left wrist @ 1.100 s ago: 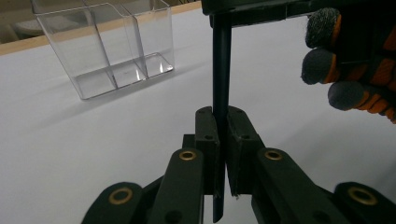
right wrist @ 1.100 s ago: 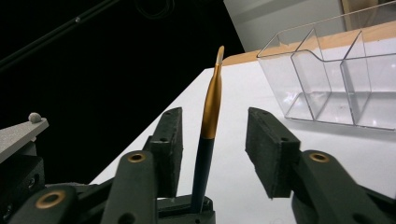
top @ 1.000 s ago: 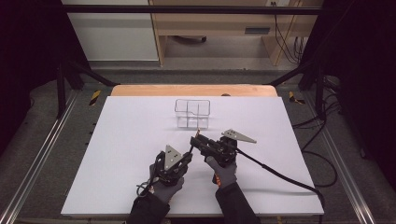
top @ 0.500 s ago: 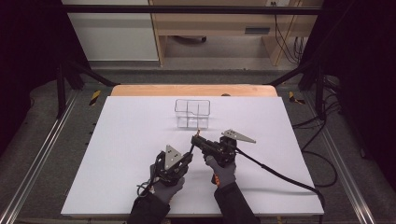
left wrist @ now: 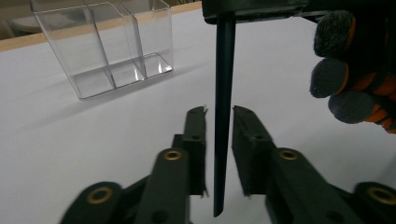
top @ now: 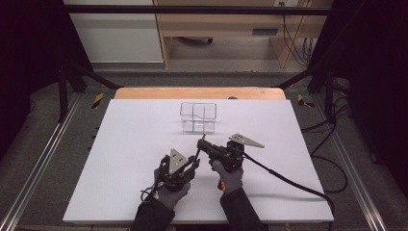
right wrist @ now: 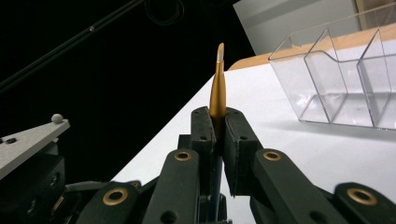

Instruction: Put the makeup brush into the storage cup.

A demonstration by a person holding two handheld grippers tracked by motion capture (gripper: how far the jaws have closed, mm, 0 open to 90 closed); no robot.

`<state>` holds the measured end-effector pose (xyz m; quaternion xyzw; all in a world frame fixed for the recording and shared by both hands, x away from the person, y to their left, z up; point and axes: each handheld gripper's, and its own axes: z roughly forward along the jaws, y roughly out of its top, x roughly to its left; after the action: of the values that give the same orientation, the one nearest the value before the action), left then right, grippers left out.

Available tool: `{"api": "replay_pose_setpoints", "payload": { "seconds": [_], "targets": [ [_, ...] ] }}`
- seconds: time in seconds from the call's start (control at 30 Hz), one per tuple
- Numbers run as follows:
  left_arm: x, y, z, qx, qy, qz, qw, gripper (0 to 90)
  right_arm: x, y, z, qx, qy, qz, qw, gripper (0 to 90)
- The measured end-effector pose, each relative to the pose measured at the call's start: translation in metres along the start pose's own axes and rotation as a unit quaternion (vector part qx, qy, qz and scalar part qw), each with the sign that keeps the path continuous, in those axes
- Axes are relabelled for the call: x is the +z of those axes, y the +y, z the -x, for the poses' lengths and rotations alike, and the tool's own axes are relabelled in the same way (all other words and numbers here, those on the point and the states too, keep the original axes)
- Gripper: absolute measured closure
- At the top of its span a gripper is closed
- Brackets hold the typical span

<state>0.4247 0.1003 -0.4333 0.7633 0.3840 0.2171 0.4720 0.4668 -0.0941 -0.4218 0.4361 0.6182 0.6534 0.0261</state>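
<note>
Clear organizer (top: 198, 117) blocks fwd — sides open.

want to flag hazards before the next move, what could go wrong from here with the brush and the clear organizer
1. The left gripper stands open around the brush handle, not gripping; if the right gripper lets go first, the brush likely drops onto the table.
2. The right gripper pinches only the narrow gold ferrule, so the brush could pivot.
3. The clear organizer looks light; a bump might tip it.

White tabletop (top: 120, 159) on wooden table (top: 144, 93), edge showing at far side. Grey floor (top: 62, 154) around. Metal rails (top: 33, 178) along both sides. Black frame bars (top: 72, 72) overhead and at corners. Wooden furniture (top: 216, 24) and white panel (top: 115, 33) behind. Cables (top: 337, 154) on floor at right.
</note>
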Motion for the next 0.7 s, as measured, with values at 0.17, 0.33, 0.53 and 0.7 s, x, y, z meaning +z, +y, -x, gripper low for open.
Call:
{"api": "replay_pose_setpoints", "payload": {
  "seconds": [0.17,0.33,0.53,0.7],
  "targets": [
    [0.000,0.006,0.001,0.016,0.003,0.005,0.9999,51.3,-0.001,0.002,0.000,-0.012,0.003,-0.001,0.9999,83.7],
    [0.001,0.012,0.004,0.039,0.006,-0.007,0.9992,45.1,-0.003,0.002,-0.001,-0.022,0.009,-0.006,0.9997,83.8],
    [0.003,0.020,0.004,0.043,0.003,-0.002,0.9991,47.4,-0.006,0.005,-0.002,-0.032,0.013,-0.010,0.9994,83.8],
    [0.005,0.027,0.005,0.049,0.005,-0.005,0.9988,50.7,-0.008,0.006,-0.003,-0.039,0.015,-0.008,0.9991,83.8]
  ]
}}
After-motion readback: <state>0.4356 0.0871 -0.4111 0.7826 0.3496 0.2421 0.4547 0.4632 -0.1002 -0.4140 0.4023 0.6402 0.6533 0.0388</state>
